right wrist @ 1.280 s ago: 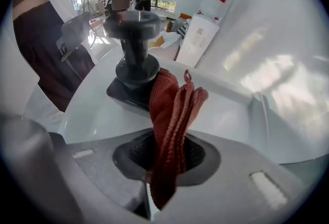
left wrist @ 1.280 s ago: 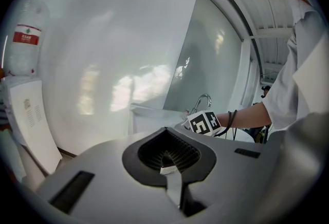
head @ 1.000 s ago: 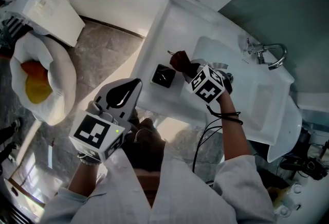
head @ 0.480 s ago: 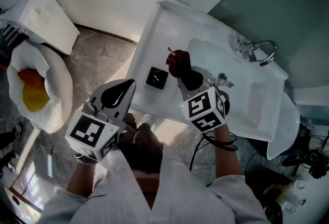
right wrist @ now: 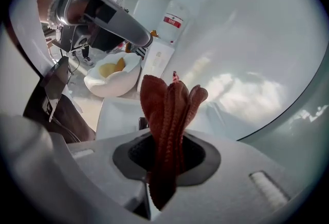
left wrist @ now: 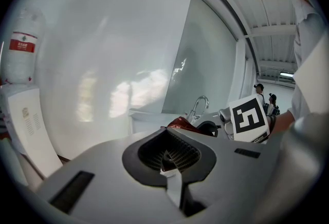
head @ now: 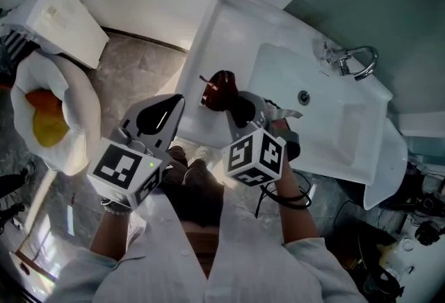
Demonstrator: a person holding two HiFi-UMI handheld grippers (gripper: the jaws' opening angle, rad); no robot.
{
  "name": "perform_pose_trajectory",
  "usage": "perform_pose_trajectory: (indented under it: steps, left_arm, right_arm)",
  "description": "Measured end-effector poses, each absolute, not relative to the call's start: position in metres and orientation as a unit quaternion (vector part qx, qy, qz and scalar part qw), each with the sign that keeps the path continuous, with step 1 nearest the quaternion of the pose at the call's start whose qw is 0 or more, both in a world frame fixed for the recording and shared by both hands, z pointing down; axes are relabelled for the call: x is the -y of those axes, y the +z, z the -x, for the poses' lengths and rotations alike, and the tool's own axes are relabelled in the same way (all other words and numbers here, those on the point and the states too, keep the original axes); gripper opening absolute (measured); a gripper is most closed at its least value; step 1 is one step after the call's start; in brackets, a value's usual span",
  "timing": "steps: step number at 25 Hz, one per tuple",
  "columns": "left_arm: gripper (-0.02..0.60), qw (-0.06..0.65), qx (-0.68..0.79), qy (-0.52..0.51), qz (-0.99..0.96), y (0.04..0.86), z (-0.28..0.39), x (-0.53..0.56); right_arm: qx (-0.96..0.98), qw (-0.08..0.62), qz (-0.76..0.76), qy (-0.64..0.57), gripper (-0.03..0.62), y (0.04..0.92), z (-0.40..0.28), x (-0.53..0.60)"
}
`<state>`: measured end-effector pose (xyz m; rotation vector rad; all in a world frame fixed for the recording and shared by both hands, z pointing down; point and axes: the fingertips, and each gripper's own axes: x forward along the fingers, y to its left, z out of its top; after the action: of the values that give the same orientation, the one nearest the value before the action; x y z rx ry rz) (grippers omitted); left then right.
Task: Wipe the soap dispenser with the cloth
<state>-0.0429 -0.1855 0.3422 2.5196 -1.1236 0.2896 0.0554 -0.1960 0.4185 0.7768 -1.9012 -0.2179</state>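
My right gripper (head: 233, 104) is shut on a dark red cloth (head: 222, 86), held over the front left part of the white sink counter (head: 215, 23). The cloth covers the small black soap dispenser; only a dark sliver (right wrist: 141, 123) shows beside the cloth (right wrist: 169, 110) in the right gripper view. I cannot tell whether cloth and dispenser touch. My left gripper (head: 158, 115) hangs shut and empty off the counter's front edge, left of the cloth. From the left gripper (left wrist: 167, 159) the cloth (left wrist: 180, 122) shows just beyond its jaws.
A sink basin (head: 334, 128) with a chrome faucet (head: 351, 62) lies right of the cloth. On the floor at the left are a white cushion with yellow and orange inside (head: 45, 114) and a white box (head: 59, 20). Cables hang below the right forearm.
The right gripper has carried the cloth left and toward the counter's front edge, over the black dispenser, which now is covered. The left gripper has barely moved.
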Motion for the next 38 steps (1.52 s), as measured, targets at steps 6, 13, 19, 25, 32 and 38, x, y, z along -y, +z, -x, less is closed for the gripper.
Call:
perform_pose_trajectory:
  steps: [6, 13, 19, 25, 32, 38]
  left_arm:
    - [0.005, 0.185, 0.396, 0.099, -0.894, 0.344, 0.045, 0.187]
    - [0.005, 0.189, 0.389, 0.1, -0.896, 0.342, 0.047, 0.185]
    - [0.005, 0.184, 0.388, 0.1, -0.897, 0.344, 0.047, 0.188]
    - [0.005, 0.185, 0.388, 0.102, -0.897, 0.346, 0.048, 0.189]
    - [0.005, 0.189, 0.389, 0.104, -0.896, 0.35, 0.048, 0.191]
    - [0.005, 0.192, 0.39, 0.106, -0.894, 0.353, 0.05, 0.191]
  right_arm:
    - [0.781, 0.52, -0.334, -0.091, 0.084, 0.42, -0.051, 0.185]
    - [0.779, 0.518, -0.344, -0.079, 0.084, 0.426, -0.044, 0.17]
    - [0.779, 0.526, -0.331, -0.08, 0.084, 0.44, -0.038, 0.158]
    - [0.775, 0.545, -0.314, -0.06, 0.084, 0.471, -0.031, 0.144]
    - [0.761, 0.572, -0.304, -0.032, 0.084, 0.513, -0.036, 0.138]
    - [0.755, 0.59, -0.285, -0.023, 0.084, 0.535, -0.033, 0.132]
